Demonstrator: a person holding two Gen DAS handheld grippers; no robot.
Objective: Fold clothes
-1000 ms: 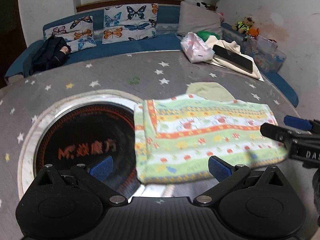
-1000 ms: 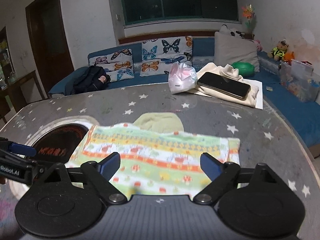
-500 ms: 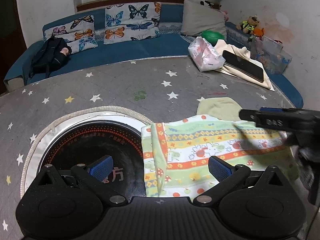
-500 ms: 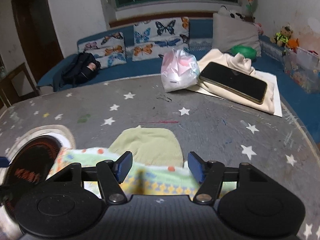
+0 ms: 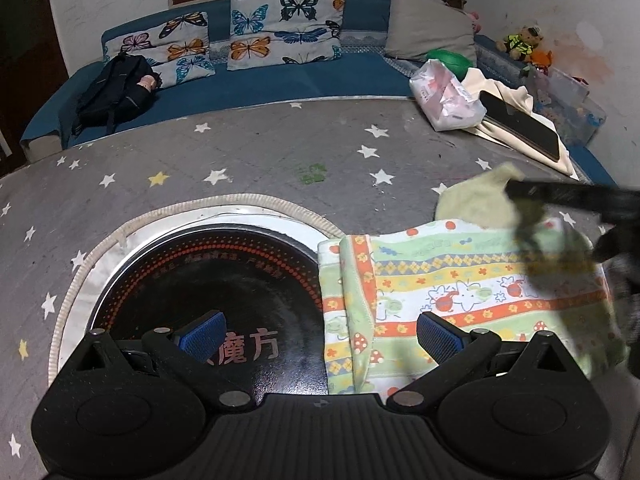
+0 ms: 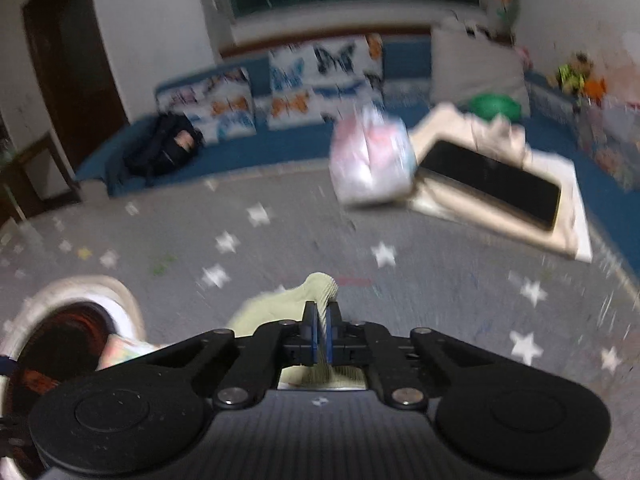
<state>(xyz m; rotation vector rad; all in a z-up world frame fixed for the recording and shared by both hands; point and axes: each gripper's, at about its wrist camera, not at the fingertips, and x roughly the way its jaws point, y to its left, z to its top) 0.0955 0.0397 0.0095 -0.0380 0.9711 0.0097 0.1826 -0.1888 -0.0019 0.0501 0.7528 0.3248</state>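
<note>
Right gripper (image 6: 321, 330) has closed on blurred cuff (image 6: 320, 286).

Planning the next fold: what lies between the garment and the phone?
Only bare star-print tabletop; the left wrist view shows nothing else between the garment and the phone.

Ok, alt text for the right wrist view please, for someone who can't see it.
The right gripper, fingers shut, pinches the pale green ribbed cuff of a garment lying on a grey star-print tablecloth. The frame is motion-blurred; behind are a pink-white plastic bag, a black phone and a blue sofa.
</note>
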